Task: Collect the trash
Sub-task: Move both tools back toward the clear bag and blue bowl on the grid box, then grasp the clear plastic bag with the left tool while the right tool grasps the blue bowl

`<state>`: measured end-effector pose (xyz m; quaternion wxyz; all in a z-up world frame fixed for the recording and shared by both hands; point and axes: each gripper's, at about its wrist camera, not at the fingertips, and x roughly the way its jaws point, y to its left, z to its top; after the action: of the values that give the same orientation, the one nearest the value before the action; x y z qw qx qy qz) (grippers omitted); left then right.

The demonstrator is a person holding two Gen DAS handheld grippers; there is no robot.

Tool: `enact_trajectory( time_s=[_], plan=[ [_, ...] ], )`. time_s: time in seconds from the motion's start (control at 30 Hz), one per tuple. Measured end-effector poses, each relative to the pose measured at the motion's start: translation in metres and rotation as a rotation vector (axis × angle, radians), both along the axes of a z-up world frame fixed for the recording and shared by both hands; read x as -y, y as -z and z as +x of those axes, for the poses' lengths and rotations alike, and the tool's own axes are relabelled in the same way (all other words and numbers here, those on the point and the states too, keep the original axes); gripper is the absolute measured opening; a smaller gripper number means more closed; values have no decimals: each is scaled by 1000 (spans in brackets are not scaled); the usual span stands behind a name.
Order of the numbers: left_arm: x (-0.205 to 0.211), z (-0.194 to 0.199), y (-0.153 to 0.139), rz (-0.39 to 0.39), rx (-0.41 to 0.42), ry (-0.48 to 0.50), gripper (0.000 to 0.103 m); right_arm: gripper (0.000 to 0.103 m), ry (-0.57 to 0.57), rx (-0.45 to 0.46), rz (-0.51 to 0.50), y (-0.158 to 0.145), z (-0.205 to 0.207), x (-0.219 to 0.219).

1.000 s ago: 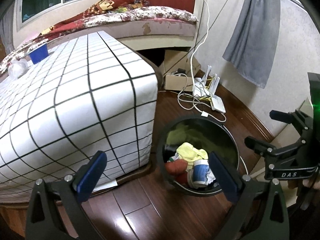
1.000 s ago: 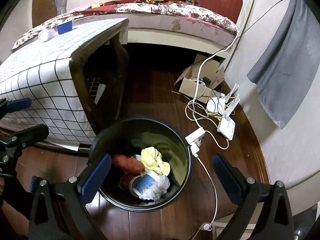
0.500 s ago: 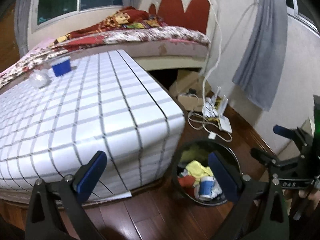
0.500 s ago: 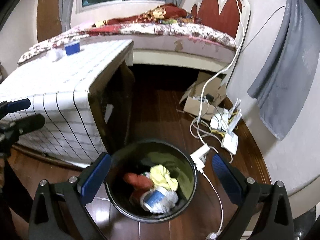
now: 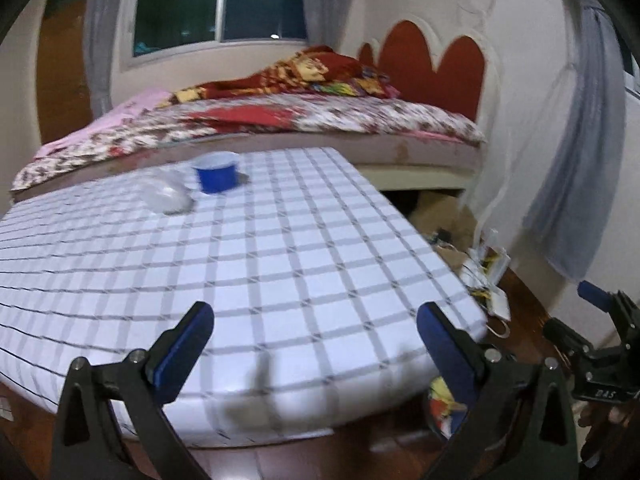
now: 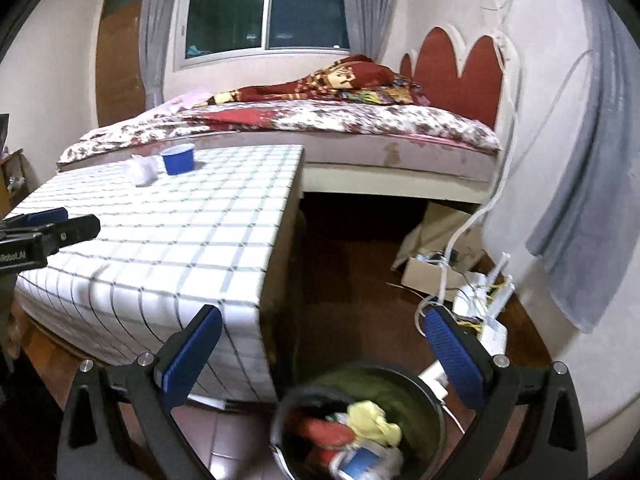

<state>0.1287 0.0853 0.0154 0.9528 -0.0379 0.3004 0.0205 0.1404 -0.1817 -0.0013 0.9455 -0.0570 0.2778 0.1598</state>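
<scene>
Trash is lying in two places. On the far part of the bench [image 5: 280, 240], which is wearing a white cloth with a grey grid, a blue cup [image 5: 216, 172] is standing upright, and a crumpled clear wrapper [image 5: 166, 196] is lying just beside it on its left; the blur is keeping us from telling whether the two are touching. We are seeing the same cup [image 6: 177, 159] and wrapper [image 6: 140, 170] from the right wrist view, near the bench's far edge, with the bed [image 6: 320, 124] behind them.

The rest of the trash is sitting in a round black bin [image 6: 416, 388] on the wooden floor [image 6: 352, 280], beside the bench's near right corner. Inside the bin we are making out a yellow crumpled piece [image 6: 374, 420], something red [image 6: 324, 430] and a blue and white cup [image 6: 362, 464] lying on its side, all piled together.

We are holding the left gripper [image 5: 314, 346] released, its blue-padded fingers spread wide and grasping nothing, above the near part of the bench. The right gripper [image 6: 320, 354] is likewise released and empty, its fingers framing the bench corner and the bin below. In the left wrist view the right gripper [image 5: 600, 332] is showing at the right edge, well apart from the cup.

White cables and a small white box [image 6: 480, 300] are lying on the floor by the wall, near a cardboard box [image 6: 432, 248].
</scene>
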Motion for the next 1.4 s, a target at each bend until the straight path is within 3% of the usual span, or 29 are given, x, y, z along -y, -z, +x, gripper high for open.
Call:
enact_trajectory(
  time_s=[0.33, 0.57, 0.77, 1.0, 1.2, 1.3, 1.33, 1.4],
  plan=[
    [-96, 37, -10, 76, 3, -157, 102, 102, -122, -27, 33, -21, 49, -80],
    [-150, 85, 5, 4, -36, -258, 102, 102, -201, -63, 56, -31, 95, -137],
    [-171, 145, 25, -46, -115, -259, 99, 102, -179, -102, -18, -16, 147, -176],
    [-191, 187, 27, -19, -120, -266, 91, 102, -186, -167, -72, -4, 209, -220],
    [-204, 208, 45, -68, -178, -223, 79, 102, -302, -203, -114, 2, 246, -275],
    [-208, 216, 55, -108, -204, -185, 61, 102, -343, -214, -125, 6, 255, -297],
    [-209, 218, 56, -121, -207, -178, 49, 102, -357, -215, -126, 7, 257, -304],
    [-215, 218, 56, -144, -197, -180, 48, 102, -373, -222, -120, 9, 261, -313]
  ],
)
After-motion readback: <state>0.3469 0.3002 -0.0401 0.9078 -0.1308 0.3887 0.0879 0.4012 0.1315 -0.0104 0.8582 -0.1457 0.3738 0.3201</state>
